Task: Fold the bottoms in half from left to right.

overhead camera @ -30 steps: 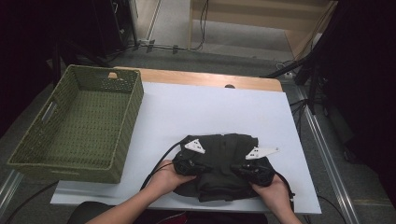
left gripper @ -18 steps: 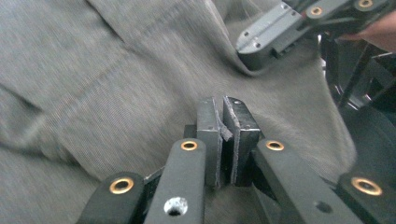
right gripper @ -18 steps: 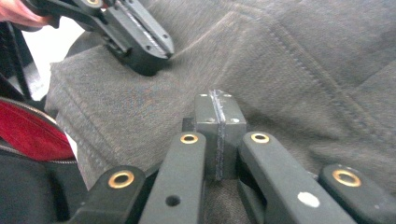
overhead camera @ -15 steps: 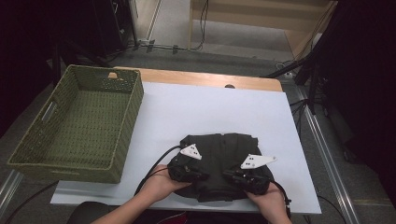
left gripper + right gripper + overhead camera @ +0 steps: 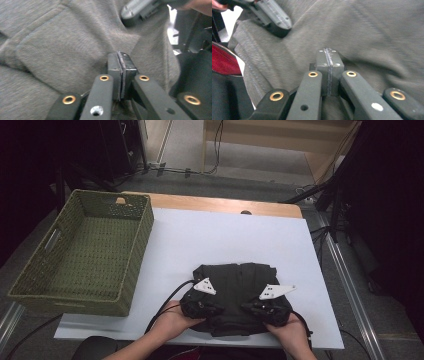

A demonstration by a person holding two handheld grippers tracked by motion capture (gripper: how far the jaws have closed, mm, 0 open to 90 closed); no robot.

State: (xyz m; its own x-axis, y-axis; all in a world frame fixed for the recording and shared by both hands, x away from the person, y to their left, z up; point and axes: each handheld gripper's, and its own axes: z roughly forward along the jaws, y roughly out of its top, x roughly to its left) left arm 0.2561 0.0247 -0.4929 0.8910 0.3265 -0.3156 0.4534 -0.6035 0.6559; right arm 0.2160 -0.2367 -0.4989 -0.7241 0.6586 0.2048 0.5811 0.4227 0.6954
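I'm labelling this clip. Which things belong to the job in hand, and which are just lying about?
In the job:
- dark folded garment
- left gripper, jaws shut, at its near edge
- right gripper, jaws shut, likewise
- green woven basket, probably its destination

Lying about:
- white table sheet
- floor cables

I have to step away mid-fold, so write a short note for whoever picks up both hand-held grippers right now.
Left hand-held gripper: jaws shut, tips on the dark grey garment; whether cloth is pinched is unclear.
Right hand-held gripper: the same.
The garment lies folded into a compact bundle at the near edge of the white table.
The green woven basket at the left holds no garment.
Left, probably: finish folding and move it into the basket.
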